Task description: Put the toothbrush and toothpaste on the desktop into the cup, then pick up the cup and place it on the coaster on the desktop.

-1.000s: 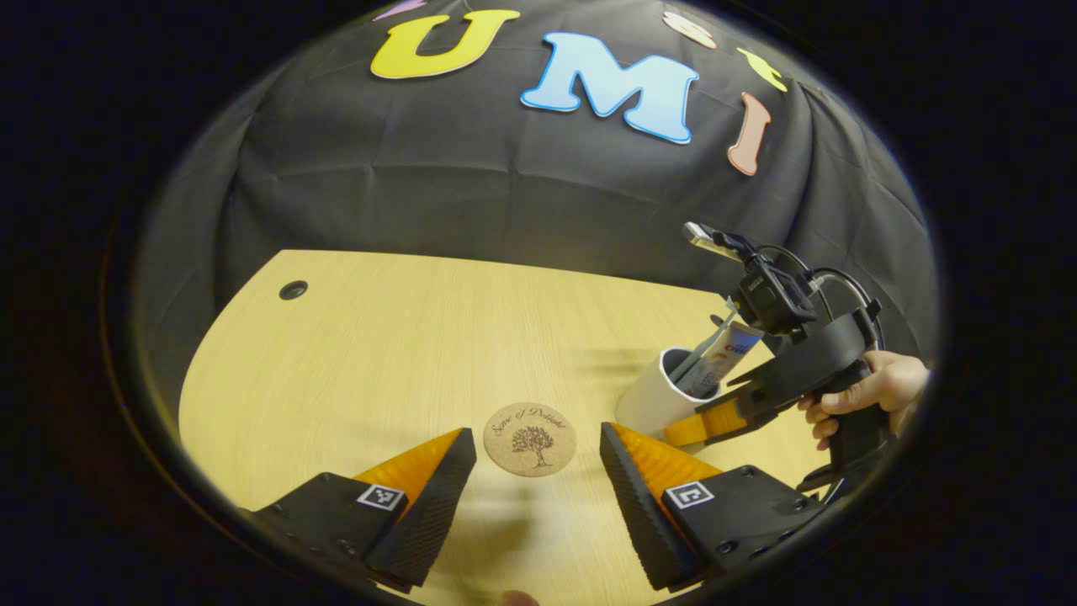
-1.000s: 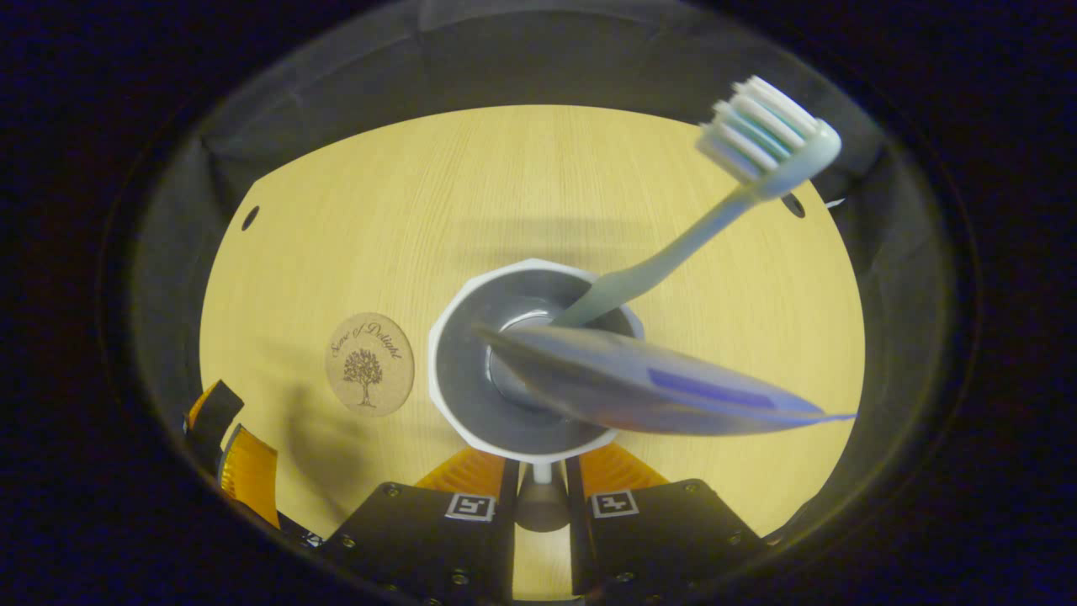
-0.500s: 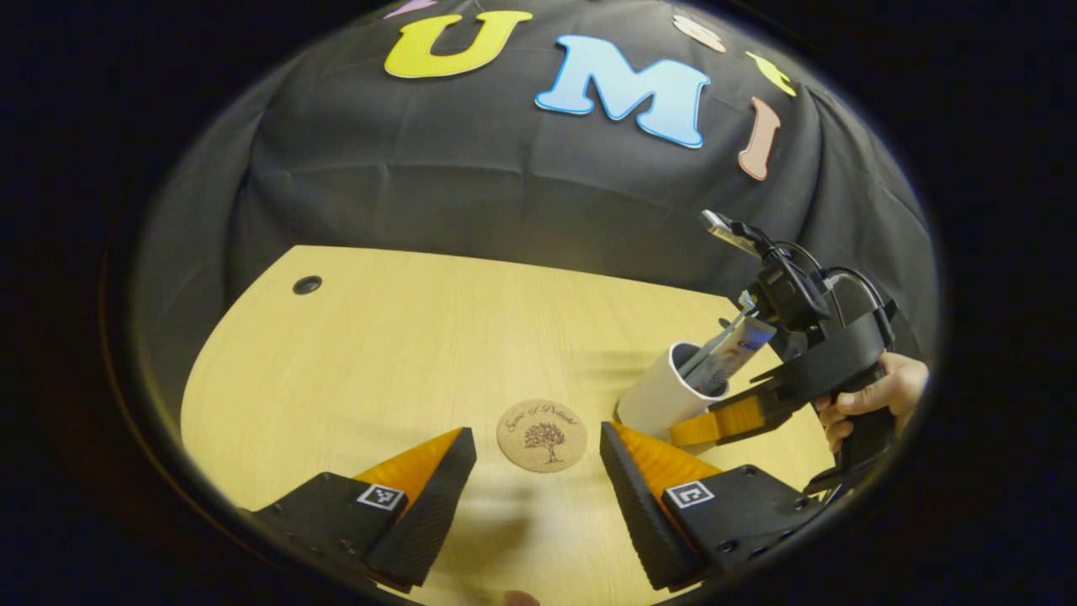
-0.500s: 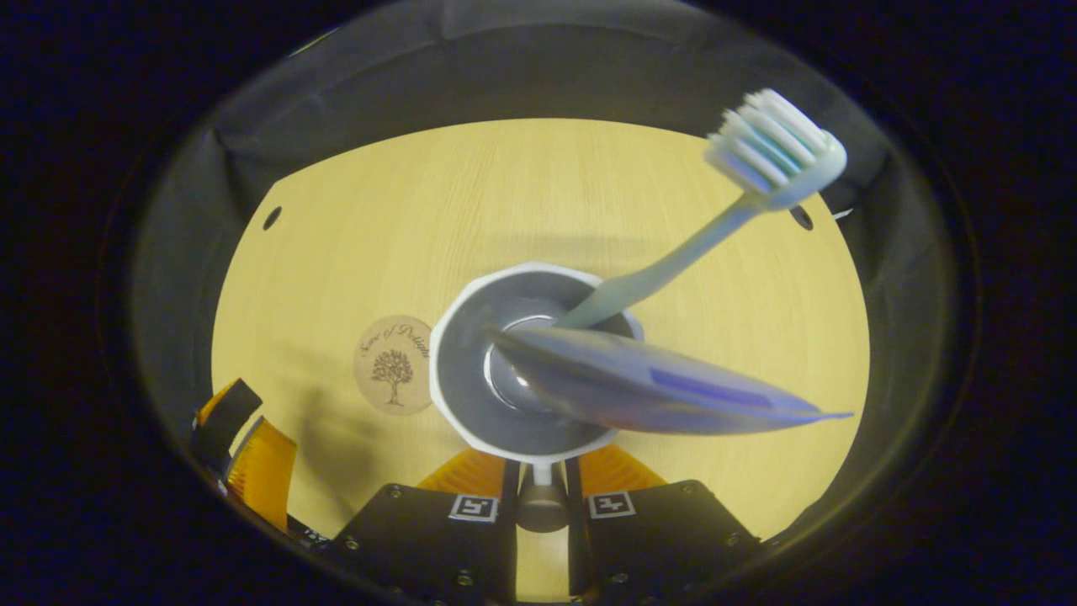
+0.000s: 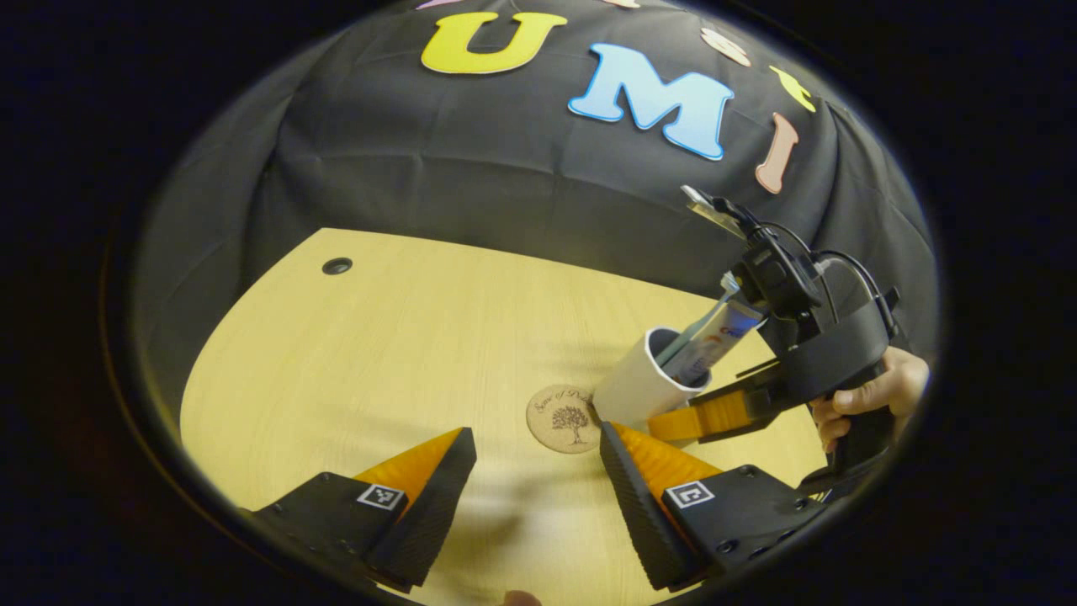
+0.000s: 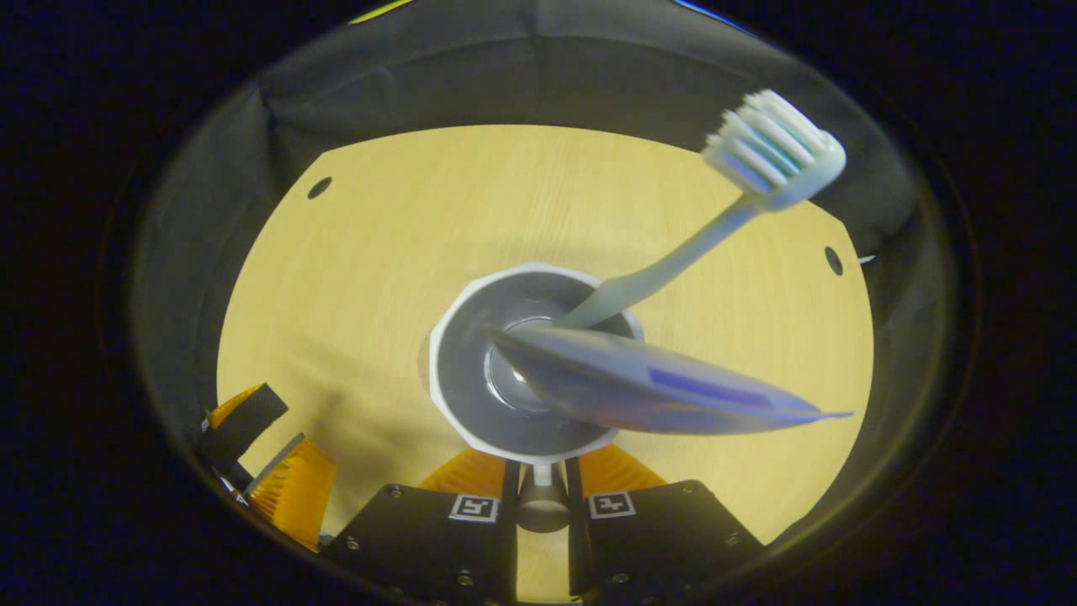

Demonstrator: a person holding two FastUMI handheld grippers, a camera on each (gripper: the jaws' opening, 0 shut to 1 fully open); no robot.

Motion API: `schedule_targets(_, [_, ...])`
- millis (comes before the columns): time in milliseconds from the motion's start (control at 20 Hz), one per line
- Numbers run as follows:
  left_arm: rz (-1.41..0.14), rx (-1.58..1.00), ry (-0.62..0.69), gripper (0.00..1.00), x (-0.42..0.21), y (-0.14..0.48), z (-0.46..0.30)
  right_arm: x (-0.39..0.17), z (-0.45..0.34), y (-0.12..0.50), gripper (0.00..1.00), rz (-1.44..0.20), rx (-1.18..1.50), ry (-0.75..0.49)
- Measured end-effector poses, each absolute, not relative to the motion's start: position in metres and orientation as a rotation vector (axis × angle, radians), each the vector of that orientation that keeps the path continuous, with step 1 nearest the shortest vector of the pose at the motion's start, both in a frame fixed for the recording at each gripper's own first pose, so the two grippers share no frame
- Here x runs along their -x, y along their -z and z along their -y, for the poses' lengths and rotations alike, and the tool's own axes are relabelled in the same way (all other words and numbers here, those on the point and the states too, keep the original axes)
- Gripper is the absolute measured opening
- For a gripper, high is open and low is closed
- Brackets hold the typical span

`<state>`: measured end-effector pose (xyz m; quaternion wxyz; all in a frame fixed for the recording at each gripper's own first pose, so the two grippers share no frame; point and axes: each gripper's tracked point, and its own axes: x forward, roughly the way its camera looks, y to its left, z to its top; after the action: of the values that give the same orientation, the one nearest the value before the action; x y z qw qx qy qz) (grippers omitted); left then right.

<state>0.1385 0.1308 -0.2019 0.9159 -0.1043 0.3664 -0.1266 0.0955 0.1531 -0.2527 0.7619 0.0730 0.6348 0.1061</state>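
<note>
— Cork is seen at the left of the working group: the round coaster [image 5: 565, 418] lies flat on the wooden desktop [image 5: 404, 337], just ahead of the left gripper [image 5: 535, 475], whose fingers [image 5: 437, 488] are spread wide with nothing between them.

— And what is found next to it?

— The white cup [image 5: 633, 387] is seen just to the right of the coaster, tilted, its base overlapping the coaster's right edge; whether it touches the cork cannot be told. The toothbrush [image 5: 694, 328] and the toothpaste [image 5: 715, 337] are carried inside it and lean out to the right.

— How is the cup held?

— Its near wall is pinched by the right gripper [image 5: 673, 423], gripped farther right by a hand [image 5: 867, 396]. In the right gripper view the cup [image 6: 454, 370] is looked into from above, and the closed fingers of the right gripper [image 6: 538, 471] are pressed on its rim. The toothpaste [image 6: 656, 391] lies across the opening, and the toothbrush [image 6: 673, 265] rises to the upper right, bristles at the top.
</note>
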Motion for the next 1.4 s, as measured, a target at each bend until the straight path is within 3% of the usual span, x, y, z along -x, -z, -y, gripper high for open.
schedule_targets(100, [-0.752, 0.226, 0.249, 0.99, -0.137, 0.2, -0.14, -0.099, -0.163, 0.248, 0.24, -1.38, -0.127, -0.254])
schedule_targets(500, [-0.744, 0.231, 0.227, 0.99, -0.138, 0.192, -0.152, -0.097, -0.174, 0.252, 0.24, -1.408, -0.09, -0.312])
schedule_targets(550, [-0.745, 0.23, 0.223, 0.94, -0.138, 0.191, -0.152, -0.097, -0.174, 0.253, 0.24, -1.412, -0.09, -0.315])
schedule_targets(850, [-0.756, 0.23, 0.216, 0.96, -0.137, 0.196, -0.153, -0.098, -0.174, 0.252, 0.24, -1.432, -0.101, -0.314])
schedule_targets(1050, [-0.757, 0.232, 0.216, 0.94, -0.139, 0.197, -0.15, -0.098, -0.171, 0.245, 0.28, -1.424, -0.114, -0.327])
schedule_targets(1150, [-0.756, 0.236, 0.213, 0.97, -0.139, 0.197, -0.149, -0.098, -0.169, 0.236, 0.35, -1.405, -0.132, -0.345])
schedule_targets(1250, [-0.749, 0.233, 0.209, 0.96, -0.14, 0.194, -0.148, -0.097, -0.166, 0.225, 0.36, -1.38, -0.16, -0.354])
schedule_targets(1350, [-0.735, 0.224, 0.207, 0.97, -0.141, 0.189, -0.145, -0.097, -0.157, 0.214, 0.47, -1.342, -0.165, -0.349])
schedule_targets(1400, [-0.727, 0.217, 0.207, 0.99, -0.142, 0.185, -0.142, -0.097, -0.153, 0.207, 0.46, -1.317, -0.173, -0.346])
